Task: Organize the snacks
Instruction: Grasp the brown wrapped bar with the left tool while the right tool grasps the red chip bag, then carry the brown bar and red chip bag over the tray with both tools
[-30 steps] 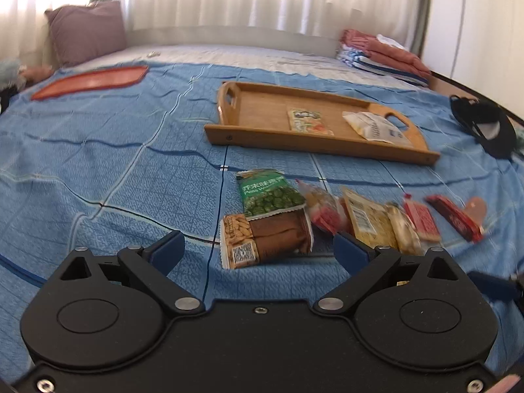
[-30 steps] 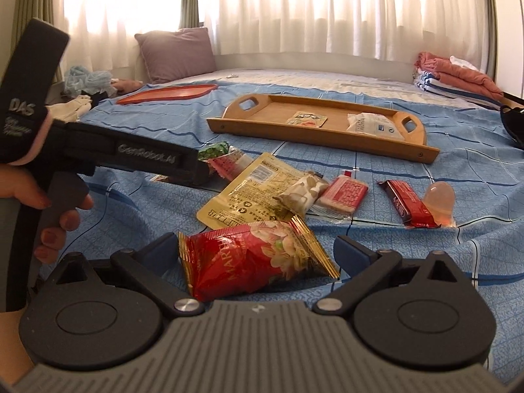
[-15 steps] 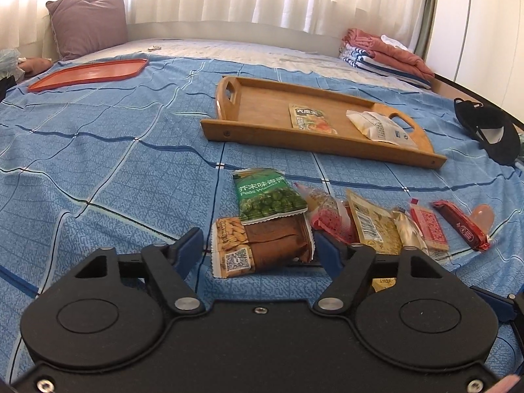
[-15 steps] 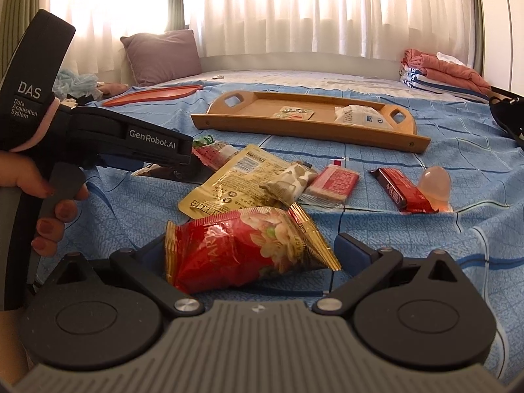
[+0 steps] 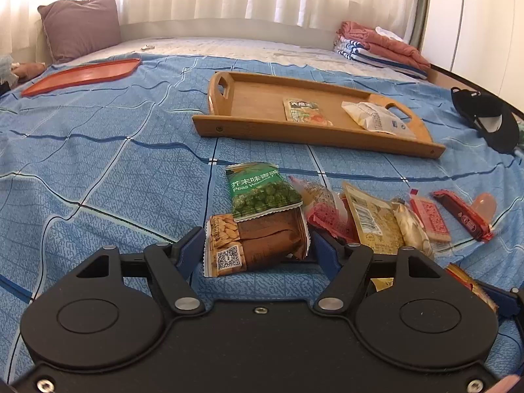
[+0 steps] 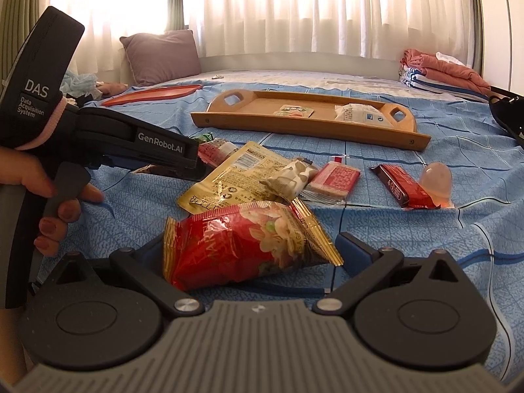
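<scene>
My left gripper [image 5: 257,245] has closed on a brown peanut packet [image 5: 258,245] lying on the blue bedspread; both pads touch its sides. A green pea packet [image 5: 260,190] lies on its far end. My right gripper [image 6: 252,249] is open around a red snack bag [image 6: 242,245], with a gap at its right pad. A wooden tray [image 5: 249,129] farther back holds a small green packet [image 5: 304,111] and a white packet [image 5: 373,119]. More snacks lie in a row: a yellow packet [image 6: 235,173], a red wafer [image 6: 334,178], a red bar [image 6: 396,185], a jelly cup [image 6: 435,178].
A red tray lid [image 5: 82,73] lies far left, near a purple pillow [image 5: 80,26]. Folded clothes [image 5: 383,47] sit at the back right. A black cap [image 5: 488,121] lies right of the tray. The left gripper's body [image 6: 131,144] and the hand holding it fill the right wrist view's left side.
My left gripper moved forward and its fingers closed in onto the brown peanut packet. My right gripper stayed open around the red bag, shifting slightly closer.
</scene>
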Demonstrator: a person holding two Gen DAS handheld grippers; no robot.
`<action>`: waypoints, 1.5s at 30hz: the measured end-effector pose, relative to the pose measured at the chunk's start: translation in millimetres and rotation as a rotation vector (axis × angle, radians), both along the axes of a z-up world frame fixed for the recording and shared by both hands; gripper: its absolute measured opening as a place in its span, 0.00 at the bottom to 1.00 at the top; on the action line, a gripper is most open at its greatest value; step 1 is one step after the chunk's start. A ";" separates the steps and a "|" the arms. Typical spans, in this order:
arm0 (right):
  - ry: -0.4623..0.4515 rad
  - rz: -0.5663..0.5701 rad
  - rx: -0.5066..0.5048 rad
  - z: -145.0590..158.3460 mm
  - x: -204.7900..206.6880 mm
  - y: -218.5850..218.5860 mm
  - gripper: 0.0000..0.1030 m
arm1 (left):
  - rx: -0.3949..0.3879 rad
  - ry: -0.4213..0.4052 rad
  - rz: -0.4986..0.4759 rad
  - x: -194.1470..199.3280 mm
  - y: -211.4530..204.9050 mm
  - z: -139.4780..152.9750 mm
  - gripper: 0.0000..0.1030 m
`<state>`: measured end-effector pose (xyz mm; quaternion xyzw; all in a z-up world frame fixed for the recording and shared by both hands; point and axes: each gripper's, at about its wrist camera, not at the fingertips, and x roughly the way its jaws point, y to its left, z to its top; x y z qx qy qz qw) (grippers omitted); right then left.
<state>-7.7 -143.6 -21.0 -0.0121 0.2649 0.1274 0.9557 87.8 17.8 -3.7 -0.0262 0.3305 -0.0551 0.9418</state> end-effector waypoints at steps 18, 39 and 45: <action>0.006 0.035 0.020 9.9 -7.5 -3.5 0.79 | 0.032 -0.083 -0.047 -41.1 0.0 21.1 0.48; -0.109 0.000 0.055 55.7 -9.0 -15.2 0.76 | 0.030 -0.155 -0.085 -37.0 0.8 70.7 0.48; -0.140 -0.035 0.038 77.5 16.0 -31.0 0.76 | 0.024 -0.149 -0.094 -10.1 2.5 88.6 0.48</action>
